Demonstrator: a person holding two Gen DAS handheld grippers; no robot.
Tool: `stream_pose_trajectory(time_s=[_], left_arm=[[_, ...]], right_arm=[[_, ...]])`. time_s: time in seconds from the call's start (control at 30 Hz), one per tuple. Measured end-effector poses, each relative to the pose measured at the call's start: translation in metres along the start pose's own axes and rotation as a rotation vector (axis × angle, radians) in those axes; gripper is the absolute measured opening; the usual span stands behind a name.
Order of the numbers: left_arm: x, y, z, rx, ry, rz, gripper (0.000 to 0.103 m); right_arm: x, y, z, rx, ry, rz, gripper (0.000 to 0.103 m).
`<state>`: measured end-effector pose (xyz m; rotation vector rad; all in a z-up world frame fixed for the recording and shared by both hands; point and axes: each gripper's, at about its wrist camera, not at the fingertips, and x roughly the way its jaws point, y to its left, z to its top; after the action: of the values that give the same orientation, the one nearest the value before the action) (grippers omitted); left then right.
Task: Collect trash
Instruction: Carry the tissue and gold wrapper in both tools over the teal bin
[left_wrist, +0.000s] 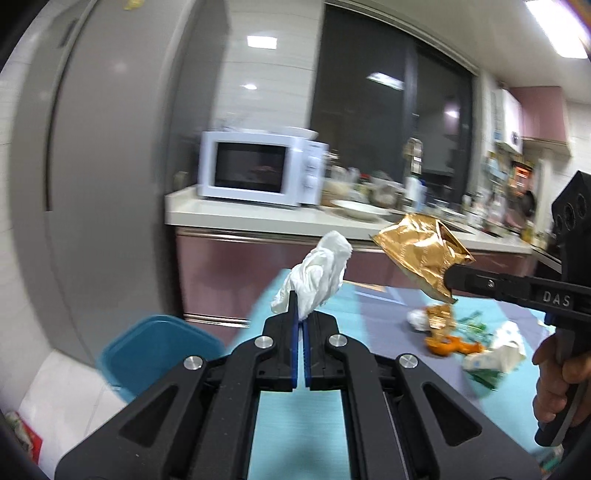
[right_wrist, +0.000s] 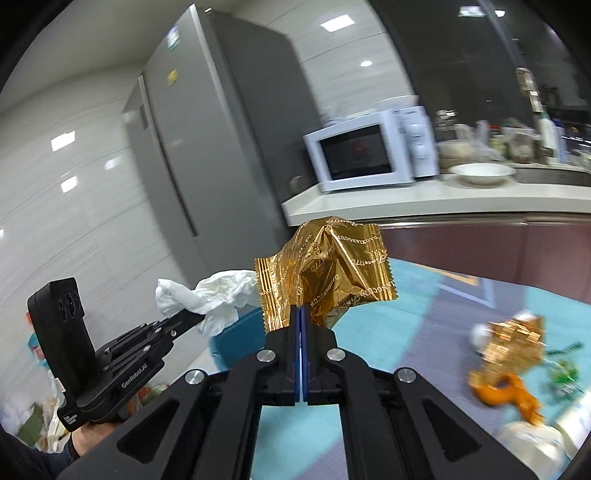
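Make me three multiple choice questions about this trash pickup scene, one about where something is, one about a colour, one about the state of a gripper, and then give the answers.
1. Where is the microwave?
A. On the kitchen counter
B. On the floor
C. On the table

2. What colour is the wrapper held by the right gripper?
A. Green
B. Gold
C. White

3. How do the jaws of the left gripper stand?
A. Wide open, holding nothing
B. Shut on the white tissue
C. Shut on a bowl

Answers: 1 A, it stands on the counter beside the fridge. 2 B, the crinkled foil is gold. 3 B, the tissue sticks up from the closed pads.

Table (left_wrist: 369, 314) with scattered, blurred trash (left_wrist: 443, 328)
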<state>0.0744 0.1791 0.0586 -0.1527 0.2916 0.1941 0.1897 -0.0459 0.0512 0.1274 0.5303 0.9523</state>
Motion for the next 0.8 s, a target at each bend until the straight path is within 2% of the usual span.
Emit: stream_pose_trajectory(time_s=[0.2,0.4,0.63,0.8], left_arm=[[-0.012,0.073,0.013,0.0,-0.017,0.158,0.002],[-0.009,0.13,0.016,-0.019,-0.009,0.256,0.002],[0.013,0.175,0.001,-0.043,0.062,0.336,0.002],[0.055,0.191,-0.019,-0.062,0.144,0.364,0.002]], right_arm=[[0.055,0.037,0.013,-0.057,0.05,0.095,0.0],[0.109,0.065,0.021,-0.098,0.112,0.155,0.0],[0.176,0.074,0.015,-0.097,0.203,0.159,0.0],[0.222,0.07,0.002,-0.09,0.297,0.127,0.0]])
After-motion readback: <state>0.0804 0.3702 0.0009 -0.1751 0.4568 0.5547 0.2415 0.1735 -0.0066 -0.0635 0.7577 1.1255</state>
